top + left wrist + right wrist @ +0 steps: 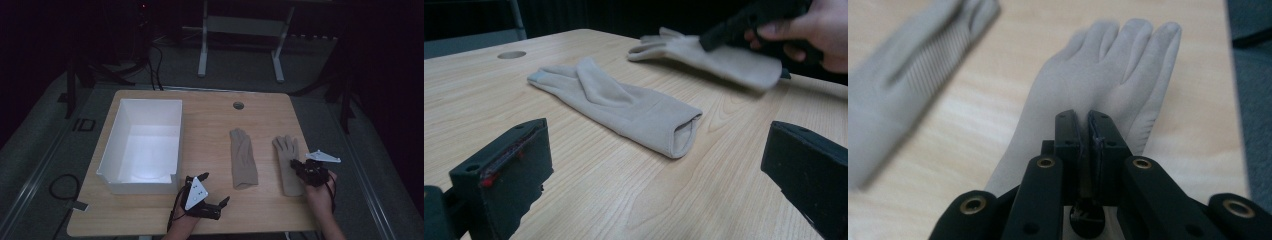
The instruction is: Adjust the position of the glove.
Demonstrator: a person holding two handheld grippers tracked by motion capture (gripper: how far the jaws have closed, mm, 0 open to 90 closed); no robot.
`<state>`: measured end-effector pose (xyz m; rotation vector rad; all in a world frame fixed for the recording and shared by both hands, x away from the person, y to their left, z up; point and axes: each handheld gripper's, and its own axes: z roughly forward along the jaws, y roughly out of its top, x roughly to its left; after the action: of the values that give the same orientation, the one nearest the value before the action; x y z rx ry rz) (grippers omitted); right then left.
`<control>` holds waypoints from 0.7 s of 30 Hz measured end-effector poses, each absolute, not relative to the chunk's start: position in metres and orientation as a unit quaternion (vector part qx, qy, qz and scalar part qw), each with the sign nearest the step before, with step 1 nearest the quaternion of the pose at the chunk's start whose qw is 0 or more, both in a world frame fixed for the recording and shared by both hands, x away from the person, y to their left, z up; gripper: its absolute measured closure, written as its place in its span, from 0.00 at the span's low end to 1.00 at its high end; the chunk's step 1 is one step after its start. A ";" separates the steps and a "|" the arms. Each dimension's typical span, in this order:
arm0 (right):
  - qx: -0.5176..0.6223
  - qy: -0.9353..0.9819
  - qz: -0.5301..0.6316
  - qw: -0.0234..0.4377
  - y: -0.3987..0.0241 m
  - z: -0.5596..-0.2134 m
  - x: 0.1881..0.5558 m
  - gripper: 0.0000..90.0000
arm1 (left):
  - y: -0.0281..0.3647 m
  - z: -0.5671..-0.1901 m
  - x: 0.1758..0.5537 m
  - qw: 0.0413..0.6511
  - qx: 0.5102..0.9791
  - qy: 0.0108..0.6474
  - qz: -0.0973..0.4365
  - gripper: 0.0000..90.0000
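Two beige gloves lie flat on the wooden table (260, 210), fingers pointing away from me. My right gripper (296, 164) is shut, its jaws pressed together on the fabric at the middle of the right glove (286, 150). In the right gripper view the closed gripper (1087, 125) sits over that glove (1108, 65), with the left glove (913, 75) beside it. My left gripper (215, 188) rests open near the front edge, holding nothing. In its own view the left glove (624, 107) lies ahead, and the right glove (724, 60) behind it looks blurred.
A white open box (145, 102) stands on the left half of the table. A round cable hole (238, 105) sits near the far edge. Beyond the table, on the dark floor, are the legs of another desk (202, 55).
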<state>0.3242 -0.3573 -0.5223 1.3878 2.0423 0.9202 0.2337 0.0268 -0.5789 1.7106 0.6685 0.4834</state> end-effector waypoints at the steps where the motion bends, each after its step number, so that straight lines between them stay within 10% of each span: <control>1: 0.511 0.746 0.344 0.252 -0.356 -0.517 0.325 0.94 | 0.027 -0.579 0.234 0.582 0.733 0.286 0.207 0.00; 21: 0.456 0.737 0.416 0.274 -0.286 -0.444 0.347 0.94 | 0.027 -0.579 0.234 0.582 0.733 0.285 0.206 0.00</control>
<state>0.3474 -0.2861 -0.4439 1.2276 1.9836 1.1182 0.2339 0.0268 -0.5789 1.7117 0.6648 0.4807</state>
